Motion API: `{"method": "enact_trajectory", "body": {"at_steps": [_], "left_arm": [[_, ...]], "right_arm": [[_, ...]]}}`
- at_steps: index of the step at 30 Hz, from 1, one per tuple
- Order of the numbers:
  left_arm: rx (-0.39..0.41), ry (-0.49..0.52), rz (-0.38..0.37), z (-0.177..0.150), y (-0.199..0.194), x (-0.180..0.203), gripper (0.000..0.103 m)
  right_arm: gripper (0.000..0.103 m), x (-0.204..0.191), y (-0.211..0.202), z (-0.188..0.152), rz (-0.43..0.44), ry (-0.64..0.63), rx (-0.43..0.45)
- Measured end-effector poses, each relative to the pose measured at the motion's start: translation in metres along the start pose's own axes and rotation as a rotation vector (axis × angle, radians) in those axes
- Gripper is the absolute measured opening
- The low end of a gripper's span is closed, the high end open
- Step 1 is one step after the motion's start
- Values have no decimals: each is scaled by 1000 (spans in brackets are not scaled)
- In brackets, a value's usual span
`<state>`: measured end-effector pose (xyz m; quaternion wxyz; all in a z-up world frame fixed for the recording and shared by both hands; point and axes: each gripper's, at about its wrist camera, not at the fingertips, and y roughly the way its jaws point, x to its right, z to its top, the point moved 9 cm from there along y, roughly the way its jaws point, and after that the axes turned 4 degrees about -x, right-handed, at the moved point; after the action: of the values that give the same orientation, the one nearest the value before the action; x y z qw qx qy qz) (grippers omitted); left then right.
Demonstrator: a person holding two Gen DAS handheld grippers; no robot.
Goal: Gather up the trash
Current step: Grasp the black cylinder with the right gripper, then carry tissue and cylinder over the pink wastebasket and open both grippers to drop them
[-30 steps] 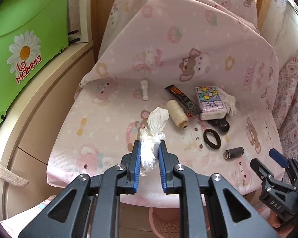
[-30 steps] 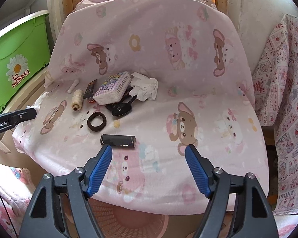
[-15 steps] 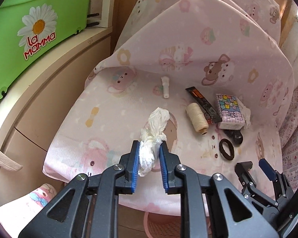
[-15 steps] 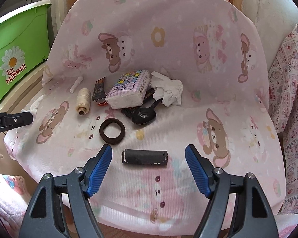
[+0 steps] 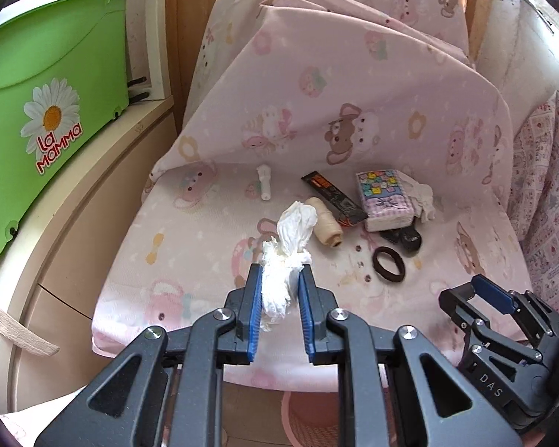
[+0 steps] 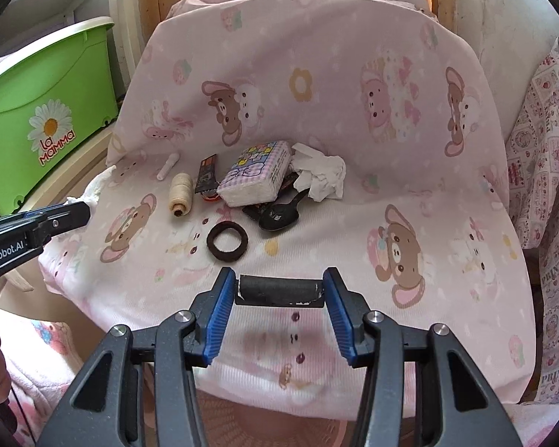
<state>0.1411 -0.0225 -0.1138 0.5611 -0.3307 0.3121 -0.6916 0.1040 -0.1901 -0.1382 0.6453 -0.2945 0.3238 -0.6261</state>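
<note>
My left gripper [image 5: 279, 290] is shut on a crumpled white tissue [image 5: 287, 257], held above the front of the pink bear-print cushion [image 5: 190, 260]. My right gripper [image 6: 279, 287] straddles a short black roll [image 6: 279, 290] lying near the cushion's front edge. Its jaws are closing, and the pads meet the roll's two ends. Another crumpled tissue [image 6: 320, 177] lies further back beside a tissue pack [image 6: 257, 178]. The right gripper [image 5: 477, 294] also shows at the lower right of the left wrist view.
On the cushion lie a thread spool [image 6: 179, 195], a dark hair tie [image 6: 227, 242], a black spoon [image 6: 279, 216], a dark wrapper [image 6: 207, 173] and a small white tube [image 6: 166, 167]. A pink basket [image 5: 309, 417] sits below the cushion's front edge. A green bin [image 5: 48, 85] stands at the left.
The right gripper has moved forward over the black roll and its jaws have narrowed onto the roll's ends. The left gripper has shifted a little, still holding the tissue.
</note>
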Motion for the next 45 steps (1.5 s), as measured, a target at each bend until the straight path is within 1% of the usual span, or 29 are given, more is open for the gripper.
{"method": "enact_trajectory", "body": {"at_steps": [2, 4, 7, 9, 11, 14, 15, 18, 21, 22, 24, 26, 29, 31, 33, 36, 38, 40, 42, 45], "left_arm": [[-21, 5, -54, -6, -5, 12, 18], [-18, 29, -61, -11, -10, 24, 18], [13, 56, -73, -19, -23, 41, 18], [17, 62, -87, -29, -28, 50, 18], [0, 76, -103, -42, -29, 58, 18], [-39, 108, -110, -58, -24, 69, 18], [-59, 114, -115, -63, -21, 71, 17], [-127, 133, -179, -77, -15, 80, 17], [-172, 180, -202, -95, -12, 88, 17], [-196, 200, -207, -104, -10, 90, 17], [-265, 232, -224, -123, -2, 95, 17], [-337, 244, -210, -144, 10, 95, 17], [-426, 227, -184, -166, 31, 91, 17], [-470, 218, -150, -176, 48, 87, 18], [-518, 211, -120, -188, 66, 85, 18], [-550, 221, -88, -203, 84, 85, 18], [-597, 208, -91, -214, 96, 85, 19], [-665, 183, -94, -228, 108, 83, 19], [-730, 143, -95, -240, 117, 79, 19], [-790, 105, -96, -255, 125, 76, 19]], "right_arm": [[51, 3, -13, -8, 41, 20, -12], [51, 7, -25, -17, 57, 35, -20], [51, 16, -40, -28, 56, 63, -24], [51, 21, -47, -32, 51, 74, -20], [51, 25, -52, -37, 44, 87, -22], [51, 28, -57, -48, 57, 105, -45], [51, 28, -57, -51, 61, 106, -54], [51, 26, -55, -64, 92, 107, -99], [51, 19, -47, -81, 154, 103, -185], [51, 17, -43, -88, 175, 103, -216], [51, 17, -36, -99, 178, 105, -254], [51, 21, -26, -109, 170, 118, -294], [51, 30, -8, -124, 151, 150, -354], [51, 35, 6, -136, 127, 172, -393], [51, 37, 20, -147, 125, 203, -429], [51, 40, 42, -166, 110, 246, -494], [51, 40, 56, -181, 114, 282, -551], [51, 42, 65, -195, 114, 317, -603], [51, 45, 72, -205, 97, 343, -629], [51, 47, 77, -213, 93, 365, -647]]}}
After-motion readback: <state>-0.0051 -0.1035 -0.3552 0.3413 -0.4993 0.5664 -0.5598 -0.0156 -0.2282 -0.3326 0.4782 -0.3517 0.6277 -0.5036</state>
